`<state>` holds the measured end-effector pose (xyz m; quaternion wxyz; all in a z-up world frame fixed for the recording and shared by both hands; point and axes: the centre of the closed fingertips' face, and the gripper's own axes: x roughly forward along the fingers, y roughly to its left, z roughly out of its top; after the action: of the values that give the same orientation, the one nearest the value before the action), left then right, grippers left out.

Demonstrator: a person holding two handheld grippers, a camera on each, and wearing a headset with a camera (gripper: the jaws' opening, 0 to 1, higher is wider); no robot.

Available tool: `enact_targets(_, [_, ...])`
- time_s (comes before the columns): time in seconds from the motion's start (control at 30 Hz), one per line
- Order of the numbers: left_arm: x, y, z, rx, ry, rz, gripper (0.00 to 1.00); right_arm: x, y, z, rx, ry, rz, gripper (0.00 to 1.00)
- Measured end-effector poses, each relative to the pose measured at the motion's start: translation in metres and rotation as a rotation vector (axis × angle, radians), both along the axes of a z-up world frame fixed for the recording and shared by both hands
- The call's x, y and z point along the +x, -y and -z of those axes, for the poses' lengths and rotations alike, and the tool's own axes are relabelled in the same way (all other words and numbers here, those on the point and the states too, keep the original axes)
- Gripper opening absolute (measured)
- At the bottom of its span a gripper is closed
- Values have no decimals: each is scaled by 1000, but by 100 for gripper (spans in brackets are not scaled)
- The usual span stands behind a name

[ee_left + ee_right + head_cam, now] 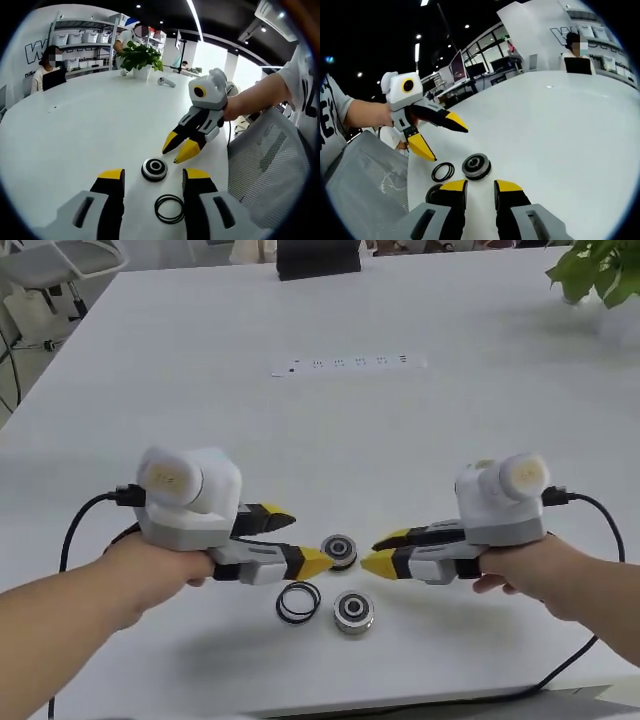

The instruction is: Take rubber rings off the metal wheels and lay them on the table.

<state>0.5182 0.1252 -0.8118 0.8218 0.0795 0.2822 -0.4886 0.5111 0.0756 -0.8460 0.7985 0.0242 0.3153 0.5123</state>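
A potted plant (598, 270) is standing on the white worktop (200, 370); shelves (82, 42) are lining the wall (22, 65); strip lights (195, 20) are shining overhead.

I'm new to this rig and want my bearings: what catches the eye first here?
The left gripper and right gripper point open yellow-tipped fingers at each other over the white table. One metal wheel sits between the tips; nearer the person lie black rubber rings and a second wheel.
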Motion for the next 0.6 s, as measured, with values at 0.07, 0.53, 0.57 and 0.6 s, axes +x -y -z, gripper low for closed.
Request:
enact_targets(0.07, [1, 2, 2, 0, -5, 1, 41, 0, -1, 0, -1, 1, -3, 19])
enact_targets(0.53, [0, 17, 16, 8, -40, 29, 32, -2, 0, 2, 6, -7, 3, 19])
enact_targets(0.57, [0, 18, 17, 10, -40, 31, 31, -2, 0, 2, 7, -8, 2, 19])
enact_targets(0.6, [0, 19, 17, 12, -40, 33, 31, -3, 0, 2, 8, -9, 2, 19])
